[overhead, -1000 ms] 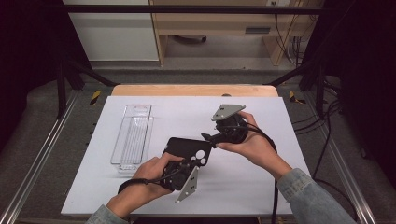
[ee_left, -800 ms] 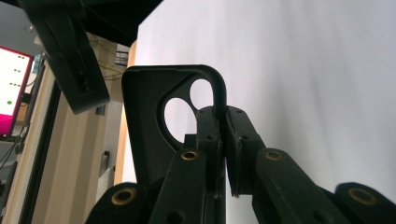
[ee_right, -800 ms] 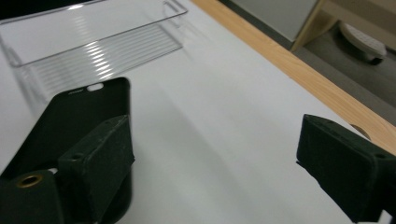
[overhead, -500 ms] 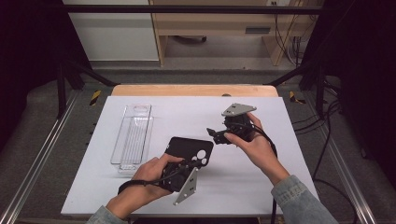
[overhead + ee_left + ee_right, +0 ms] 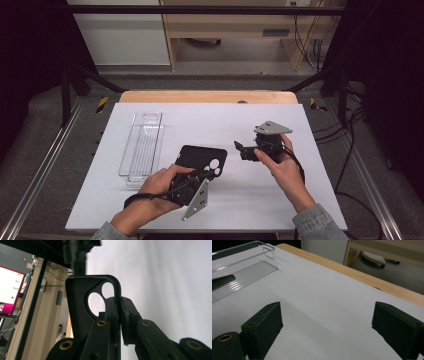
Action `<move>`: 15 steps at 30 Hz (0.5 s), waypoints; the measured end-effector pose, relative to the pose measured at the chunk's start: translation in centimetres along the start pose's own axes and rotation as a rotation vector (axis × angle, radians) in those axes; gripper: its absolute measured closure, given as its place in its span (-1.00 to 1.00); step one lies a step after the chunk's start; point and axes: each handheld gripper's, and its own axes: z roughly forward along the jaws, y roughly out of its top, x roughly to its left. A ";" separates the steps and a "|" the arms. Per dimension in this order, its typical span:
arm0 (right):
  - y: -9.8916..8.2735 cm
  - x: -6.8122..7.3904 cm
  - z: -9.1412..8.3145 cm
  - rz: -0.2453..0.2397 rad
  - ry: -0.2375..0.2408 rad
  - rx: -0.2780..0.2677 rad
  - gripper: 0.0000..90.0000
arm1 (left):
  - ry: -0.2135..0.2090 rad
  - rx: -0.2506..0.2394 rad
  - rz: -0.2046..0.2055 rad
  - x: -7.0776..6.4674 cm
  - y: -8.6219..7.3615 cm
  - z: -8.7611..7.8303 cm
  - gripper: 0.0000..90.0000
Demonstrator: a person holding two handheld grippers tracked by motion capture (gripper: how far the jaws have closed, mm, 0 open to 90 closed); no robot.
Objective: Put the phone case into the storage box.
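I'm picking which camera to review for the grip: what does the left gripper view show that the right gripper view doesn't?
Left gripper view: the left tongs clamped on the edge of a black phone case, beside its round camera holes, with a lit screen far off.

Right gripper view: the right tongs open with nothing between them, a clear plastic tray, and the table's wooden edge.

Both: the white table top.
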 end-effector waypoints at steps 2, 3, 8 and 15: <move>-0.9 -0.3 -0.4 0.024 -0.001 -0.014 -0.78 | 0.009 -0.007 -0.007 0.3 0.1 -0.1 0.88; -1.5 -0.4 -0.5 0.037 0.002 -0.023 -0.78 | 0.013 -0.006 -0.004 0.4 0.1 -0.2 0.88; -4.3 -0.7 -1.6 0.080 0.012 -0.070 -0.85 | 0.029 -0.019 -0.023 1.0 0.4 -0.3 0.88; -7.4 -0.7 -2.8 0.110 -0.053 -0.064 -0.90 | 0.025 -0.008 -0.027 1.1 0.4 0.0 0.88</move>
